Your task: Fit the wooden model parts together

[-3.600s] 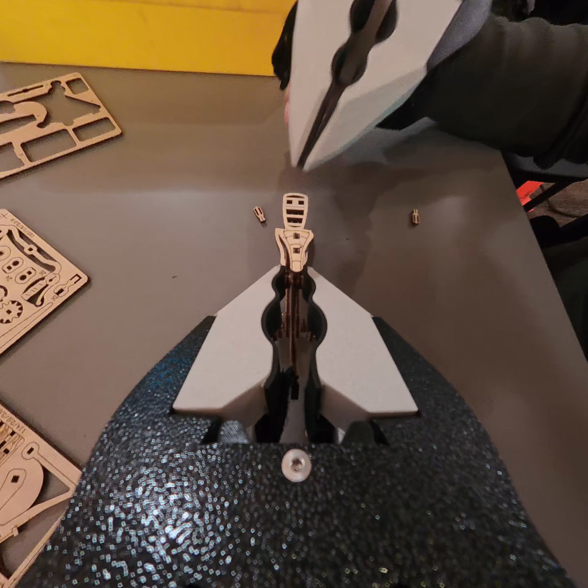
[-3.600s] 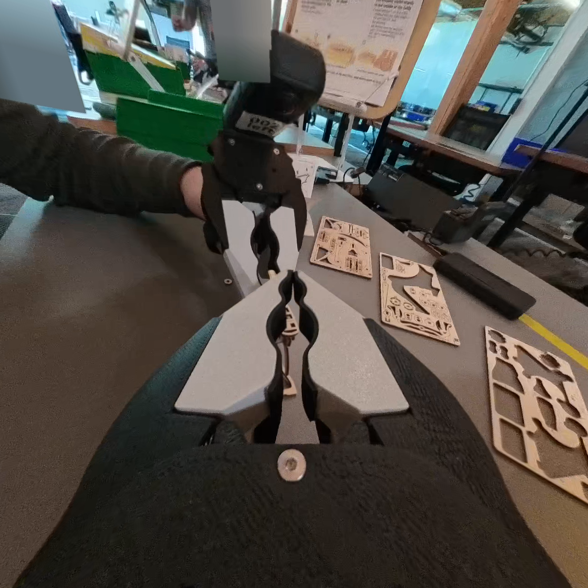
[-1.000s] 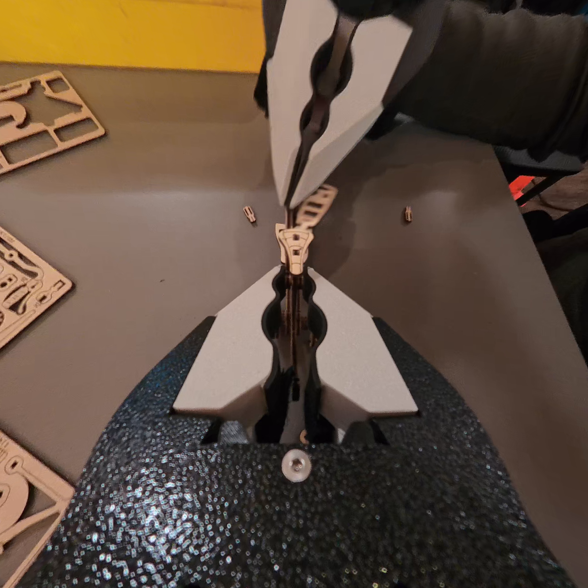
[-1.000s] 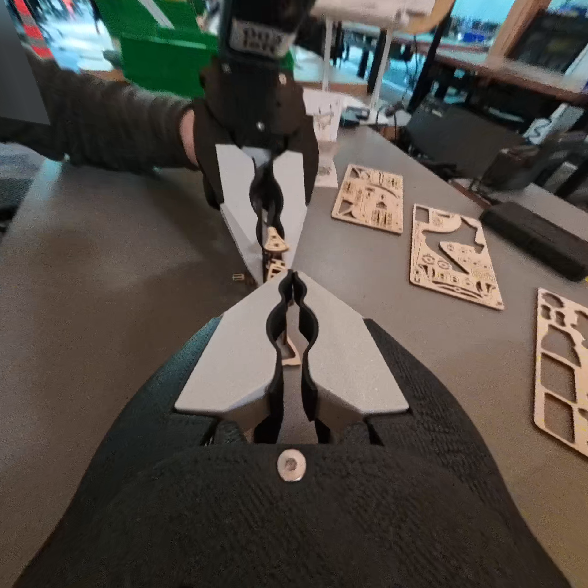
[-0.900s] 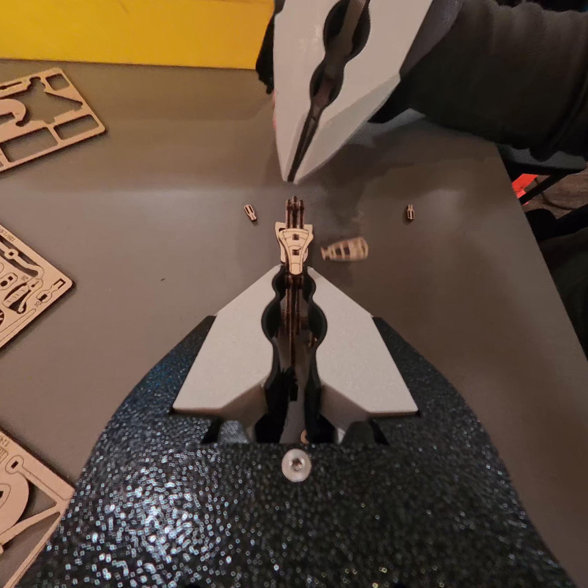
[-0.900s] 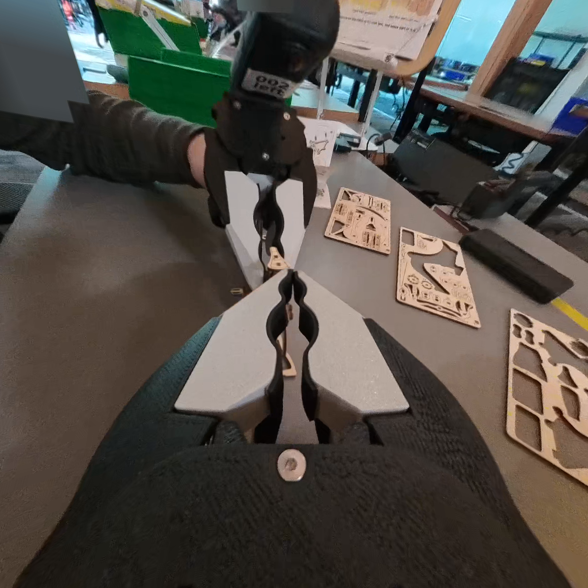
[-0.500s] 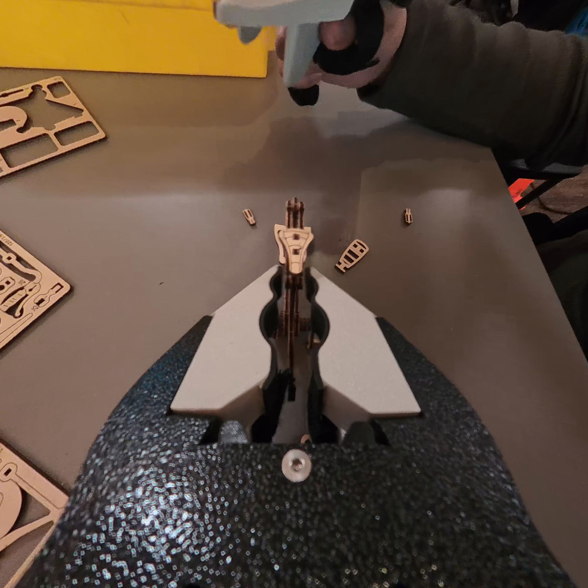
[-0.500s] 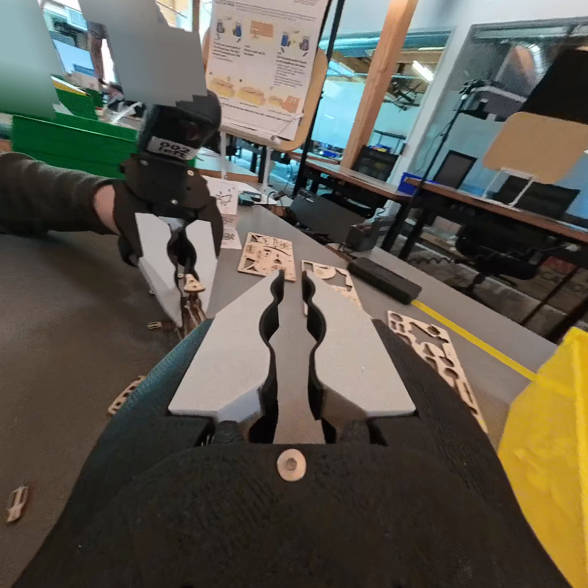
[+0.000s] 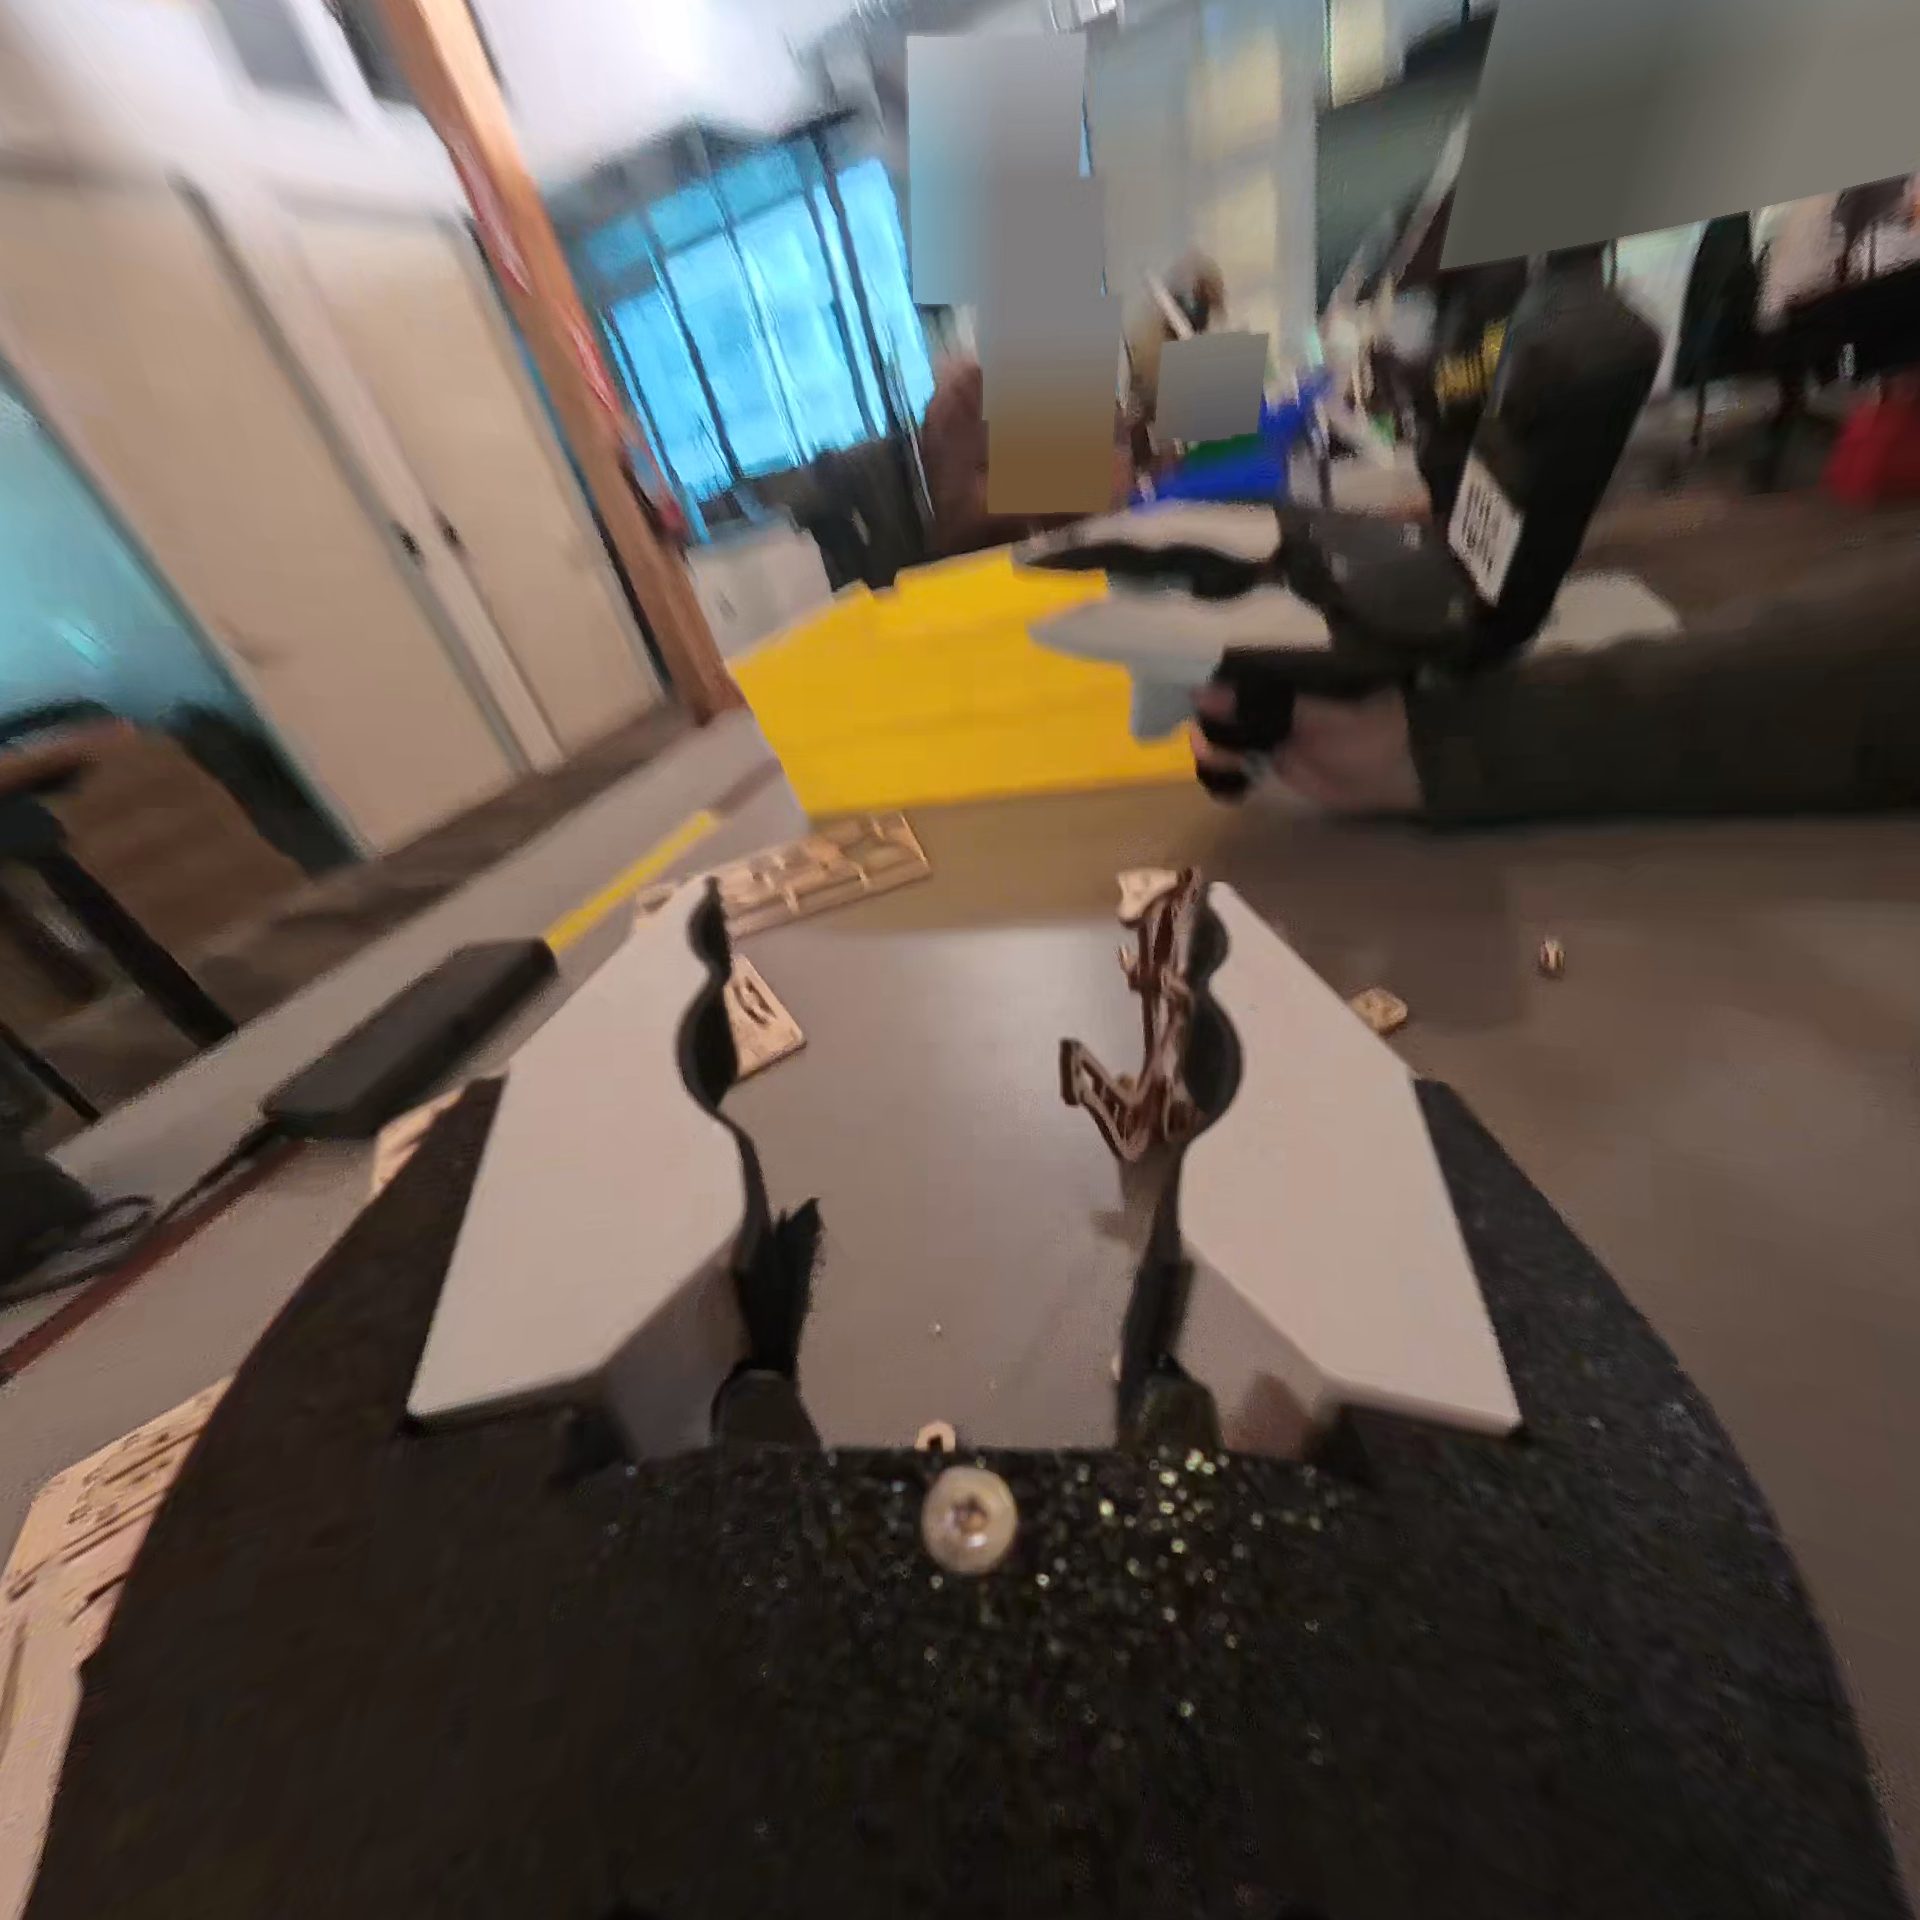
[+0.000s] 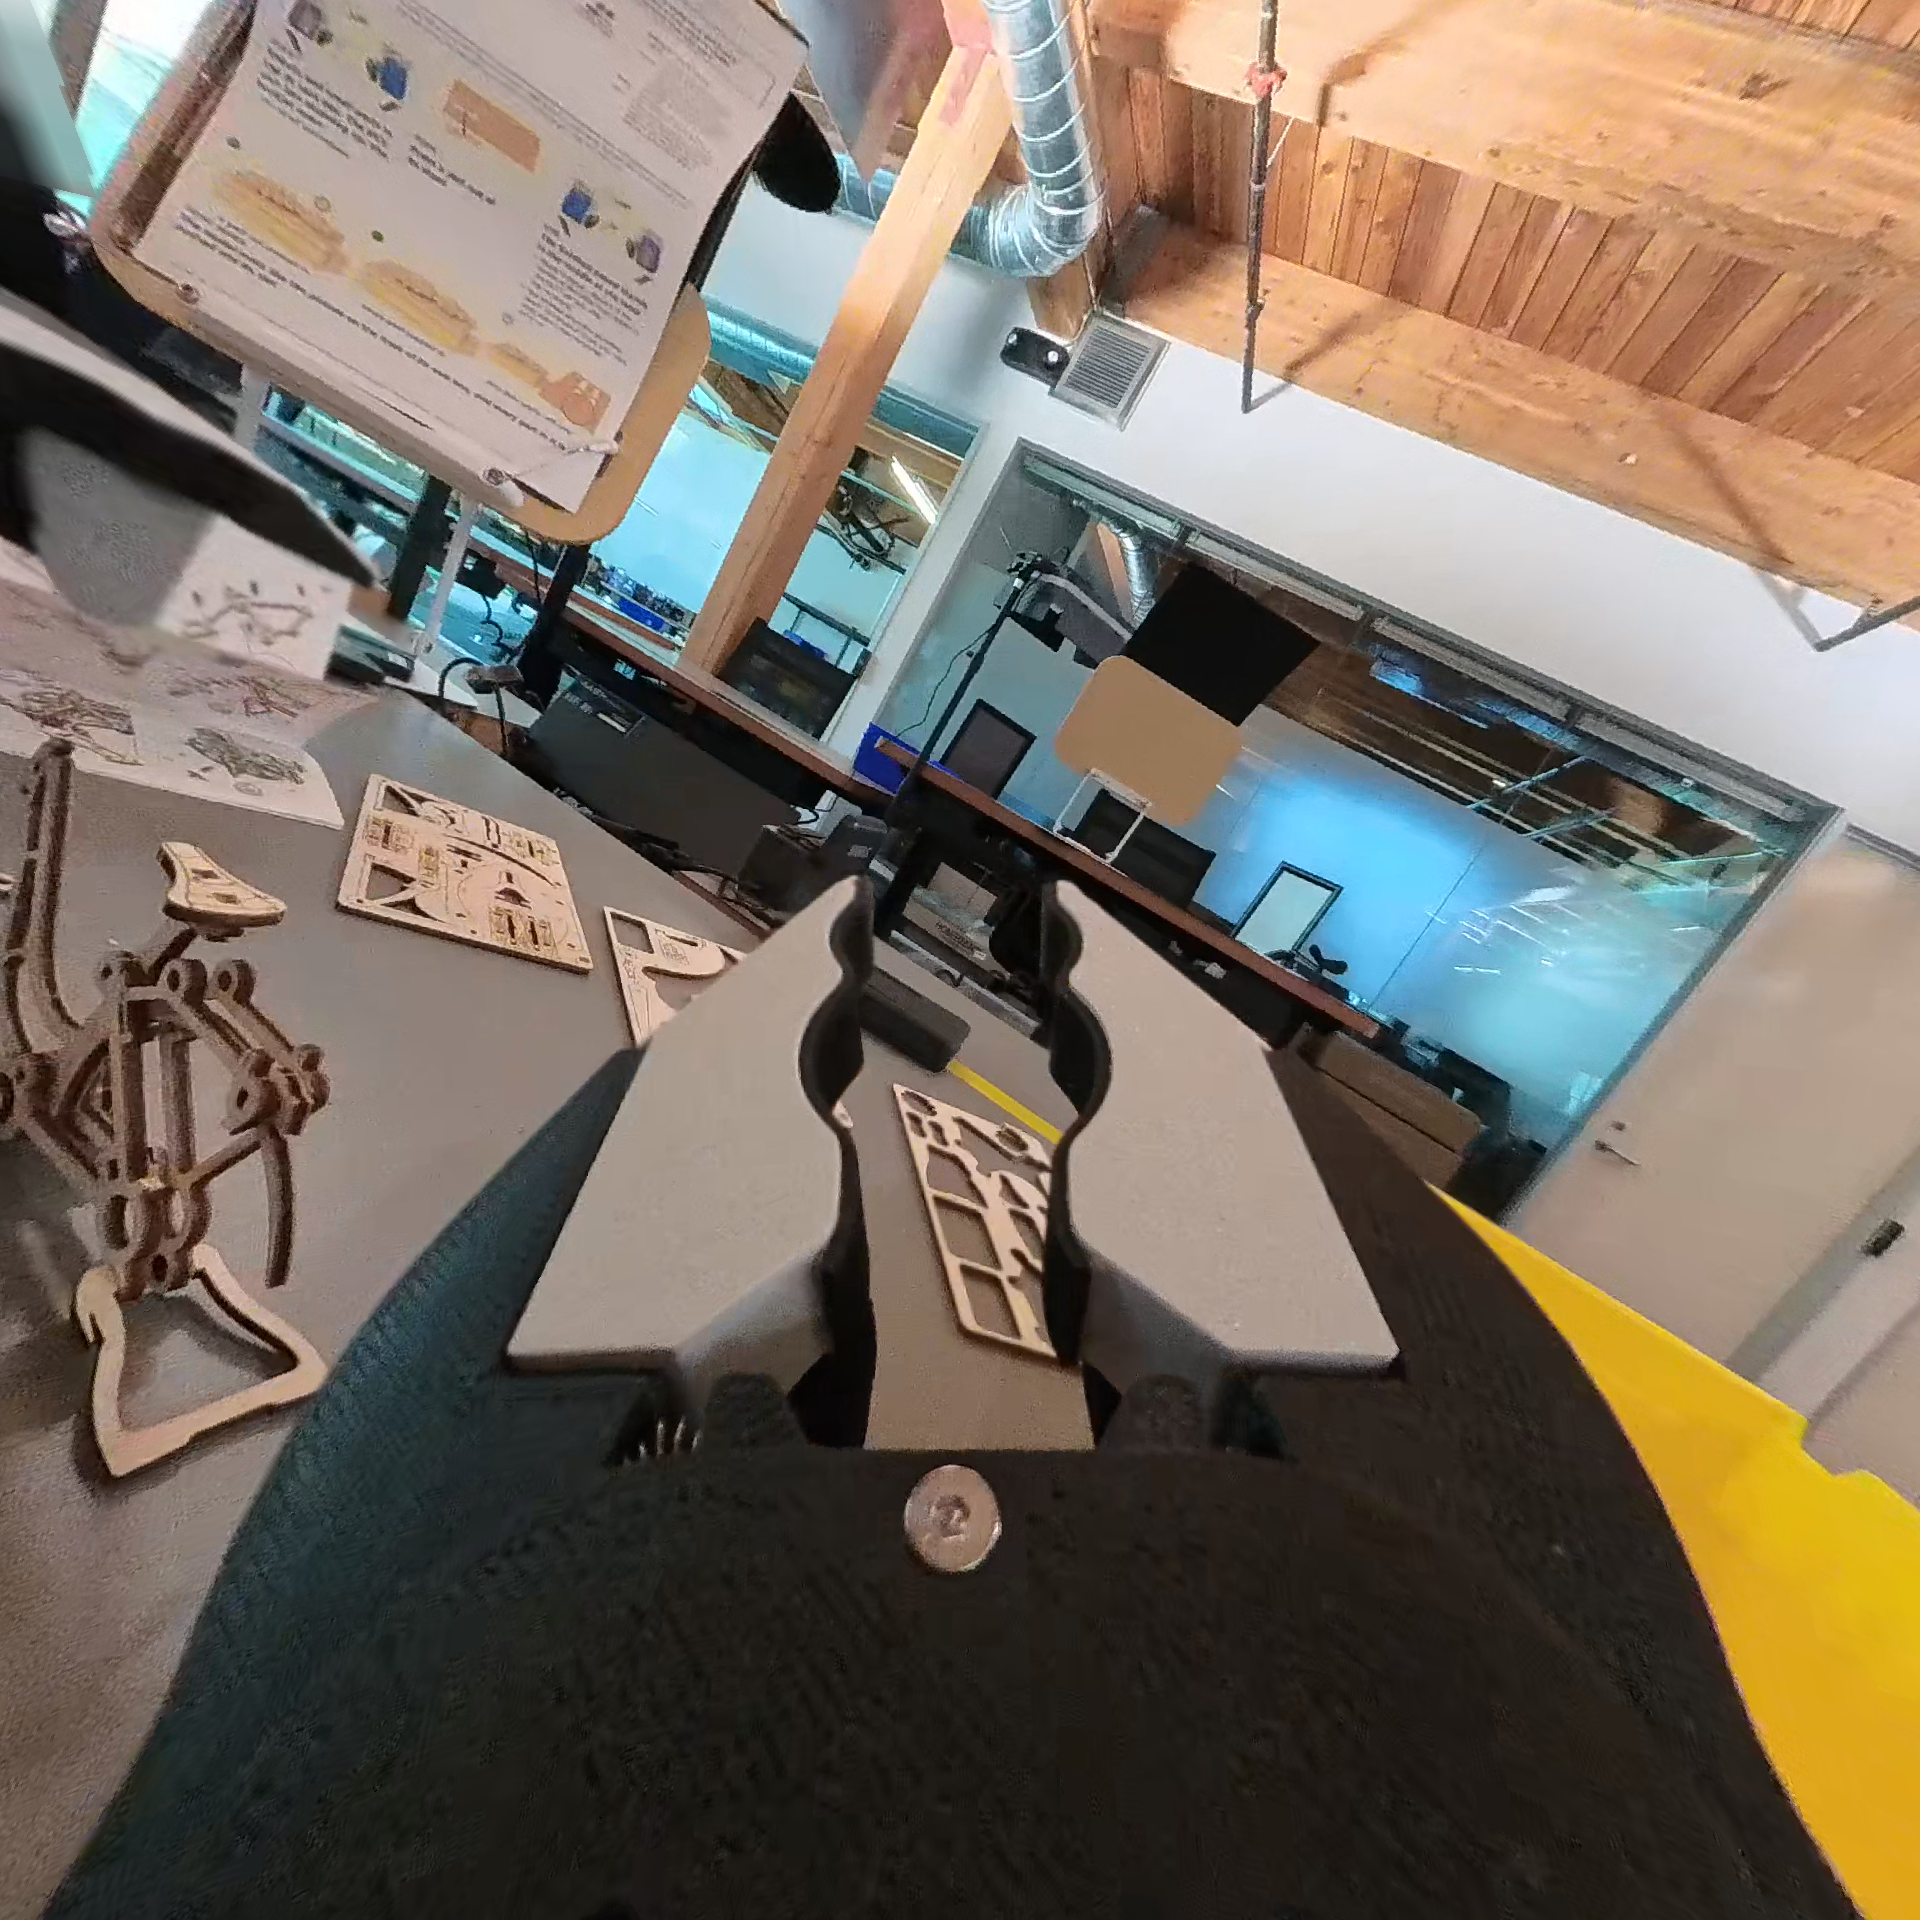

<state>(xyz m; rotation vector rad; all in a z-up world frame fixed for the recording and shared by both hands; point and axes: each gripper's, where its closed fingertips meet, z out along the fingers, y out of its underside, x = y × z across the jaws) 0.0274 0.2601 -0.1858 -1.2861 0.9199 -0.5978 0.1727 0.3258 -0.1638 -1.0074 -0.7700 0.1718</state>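
**Both grippers let go; model stands alone**

The left gripper (image 9: pixel 961 914) has its fingers spread wide with bare table (image 9: pixel 935 1143) between them. The model (image 9: pixel 1148 1023) shows just inside its right finger (image 9: pixel 1309 1164), and whether it touches the pad cannot be told through the blur. Nothing is pinched, so the model seems to rest on its own base.

In the right wrist view the model (image 10: pixel 156 1101) stands upright on the table (image 10: pixel 436 1049), its flat foot down and its small saddle-like top piece raised. That upright pose suits a freestanding build, leaving its upper slots reachable from above.

The right gripper (image 10: pixel 951 904) is also parted and empty, lifted and tilted up toward the room, well apart from the model. It looks pulled clear to make room.

Part sheets (image 10: pixel 468 873) lie flat on the far table, near enough to reach. A small loose part (image 9: pixel 1377 1008) lies on the table near the model, likely the next piece to pick up and fit.
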